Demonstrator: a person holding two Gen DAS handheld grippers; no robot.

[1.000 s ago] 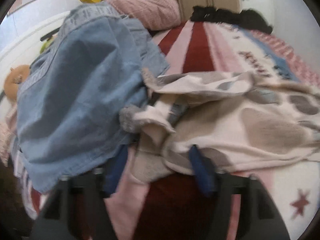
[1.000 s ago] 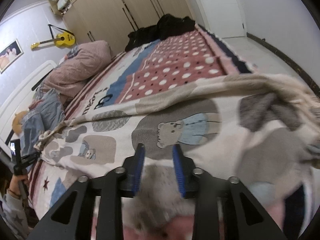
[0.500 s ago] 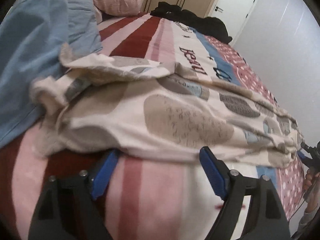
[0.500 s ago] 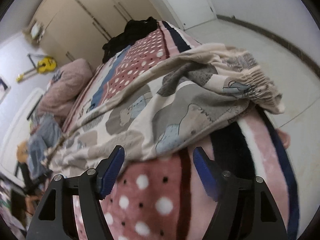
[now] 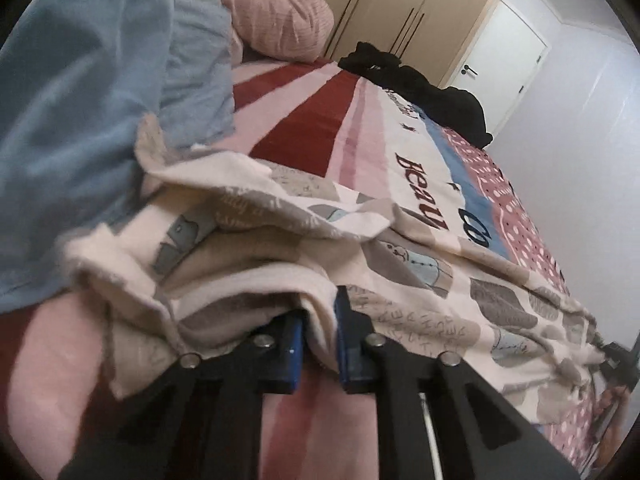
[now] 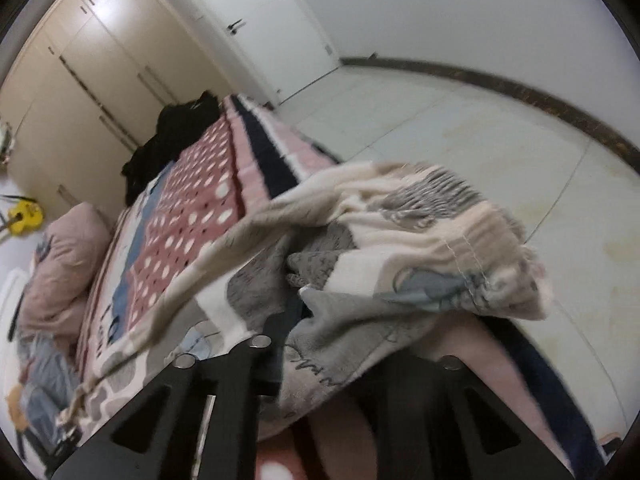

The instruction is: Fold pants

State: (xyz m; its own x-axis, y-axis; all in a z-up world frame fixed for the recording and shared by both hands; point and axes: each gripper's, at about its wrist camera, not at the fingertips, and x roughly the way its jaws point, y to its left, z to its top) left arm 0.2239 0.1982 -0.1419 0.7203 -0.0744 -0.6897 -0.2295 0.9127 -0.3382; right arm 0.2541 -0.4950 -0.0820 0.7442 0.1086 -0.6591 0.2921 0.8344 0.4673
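Note:
The cream pants (image 5: 400,276) with grey and blue bear patches lie stretched across the bed. My left gripper (image 5: 320,344) is shut on the near hem end of the pants; cloth is pinched between its blue pads. In the right wrist view the waistband end of the pants (image 6: 420,248) is lifted and bunched over my right gripper (image 6: 320,340). Cloth drapes over its fingers and hides the tips; the fabric hangs taut from there, so it looks shut on the pants.
A blue denim garment (image 5: 88,112) is piled at the left. A pink pillow (image 5: 276,16) and black clothes (image 5: 420,88) lie at the far end of the striped and dotted blanket (image 5: 320,128). The bed edge and tiled floor (image 6: 480,128) are to the right.
Both grippers were open in front of the pants half a second ago. Both have moved in and closed on the cloth, and the right one has lifted the waistband end.

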